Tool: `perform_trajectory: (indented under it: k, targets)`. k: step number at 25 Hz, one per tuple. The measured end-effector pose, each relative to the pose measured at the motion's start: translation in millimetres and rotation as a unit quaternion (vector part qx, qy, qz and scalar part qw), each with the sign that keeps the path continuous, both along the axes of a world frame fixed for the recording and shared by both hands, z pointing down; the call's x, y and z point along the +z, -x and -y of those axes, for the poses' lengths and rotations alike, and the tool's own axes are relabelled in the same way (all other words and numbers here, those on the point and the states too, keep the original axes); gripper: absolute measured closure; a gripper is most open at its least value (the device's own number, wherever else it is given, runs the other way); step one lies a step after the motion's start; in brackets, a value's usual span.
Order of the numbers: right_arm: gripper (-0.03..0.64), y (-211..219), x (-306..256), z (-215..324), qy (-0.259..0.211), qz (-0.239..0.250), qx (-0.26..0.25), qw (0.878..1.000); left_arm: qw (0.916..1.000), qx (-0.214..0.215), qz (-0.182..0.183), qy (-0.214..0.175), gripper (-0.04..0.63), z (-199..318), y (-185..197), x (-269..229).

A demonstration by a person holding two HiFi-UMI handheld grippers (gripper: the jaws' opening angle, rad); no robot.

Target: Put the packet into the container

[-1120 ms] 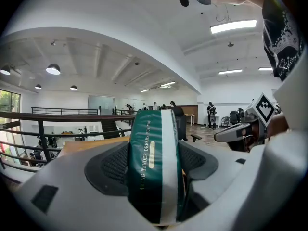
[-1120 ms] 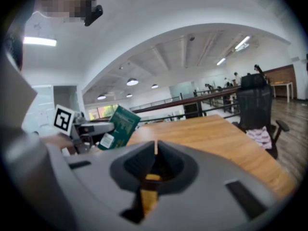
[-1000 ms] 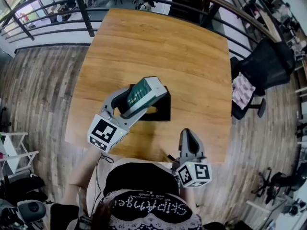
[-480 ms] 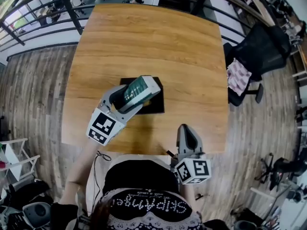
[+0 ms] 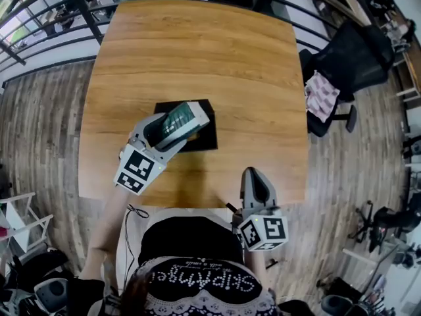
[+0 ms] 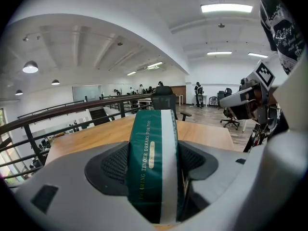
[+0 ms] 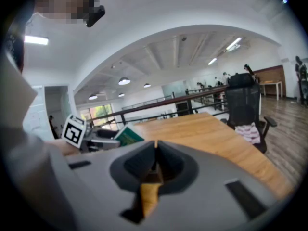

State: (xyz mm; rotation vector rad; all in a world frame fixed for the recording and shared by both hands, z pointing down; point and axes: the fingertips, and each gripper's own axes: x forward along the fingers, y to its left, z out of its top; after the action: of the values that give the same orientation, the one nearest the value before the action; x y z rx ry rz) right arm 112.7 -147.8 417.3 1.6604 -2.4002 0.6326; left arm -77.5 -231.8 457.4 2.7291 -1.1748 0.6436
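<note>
1. On the wooden table (image 5: 197, 51) there is one black container (image 5: 206, 135) and one green packet (image 5: 181, 114); there are two grippers, one in each of the person's hands; beside the table's right edge stands one black chair (image 5: 348, 58) with one pink patterned cloth (image 5: 320, 92) lying on it.
2. The left gripper (image 5: 168, 127) is clamped on the packet; its own view shows both jaws pressed against the packet's two sides, with the green face and a pale stripe running up between them.
3. The right gripper (image 7: 155, 162) has its jaws closed against each other and nothing between them; in the head view it sits at the table's near edge, well apart from the container.
4. The packet is held tilted over the container, its far end pointing up and to the right; its near end is buried between the jaws – whether it touches the container cannot be told.
5. Most of the container is covered by the packet and the left gripper; only its right side and far rim show, so its contents cannot be made out.
6. The packet's gold print is too small to read in the head view; the left gripper view cuts off its near end – the chair is partly cropped at the head view's right.
</note>
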Motion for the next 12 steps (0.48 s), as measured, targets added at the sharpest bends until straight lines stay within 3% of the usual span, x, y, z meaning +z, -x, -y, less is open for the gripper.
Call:
perform_trajectory:
  k: [12]
  targets:
    - [0.578, -17.1, -4.8, -1.4, -0.003, -0.001, 0.015, 1.000, 0.9997, 0.011, 0.014, 0.016, 0.252, -3.9, -8.2, 16.9]
